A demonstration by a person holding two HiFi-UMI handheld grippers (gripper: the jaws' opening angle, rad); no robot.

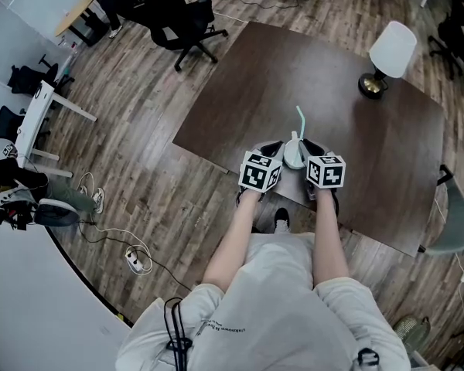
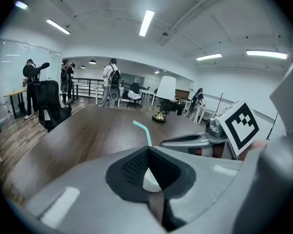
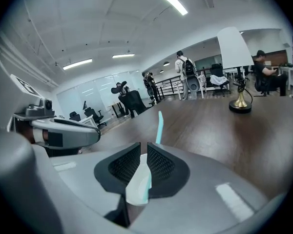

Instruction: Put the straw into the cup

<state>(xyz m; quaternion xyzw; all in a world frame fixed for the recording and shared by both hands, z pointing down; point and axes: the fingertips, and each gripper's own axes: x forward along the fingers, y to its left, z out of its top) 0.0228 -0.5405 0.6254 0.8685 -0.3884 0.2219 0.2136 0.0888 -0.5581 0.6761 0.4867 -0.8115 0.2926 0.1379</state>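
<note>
A white cup (image 1: 294,156) stands near the front edge of the dark table (image 1: 240,76). A teal bent straw (image 1: 300,120) rises out of it. My left gripper (image 1: 275,150) is at the cup's left side and my right gripper (image 1: 309,148) at its right. In the left gripper view the pads of the left gripper (image 2: 147,152) close round the white cup (image 2: 151,180), with the straw (image 2: 144,131) sticking up behind. In the right gripper view the narrow gap of the right gripper (image 3: 143,147) holds the teal straw (image 3: 159,126) against the white cup (image 3: 138,184).
A table lamp (image 1: 388,56) with a white shade and brass base stands at the table's far right. Black office chairs (image 1: 179,20) sit beyond the far left corner, a grey chair (image 1: 455,221) at the right. Cables and a power strip (image 1: 138,260) lie on the floor.
</note>
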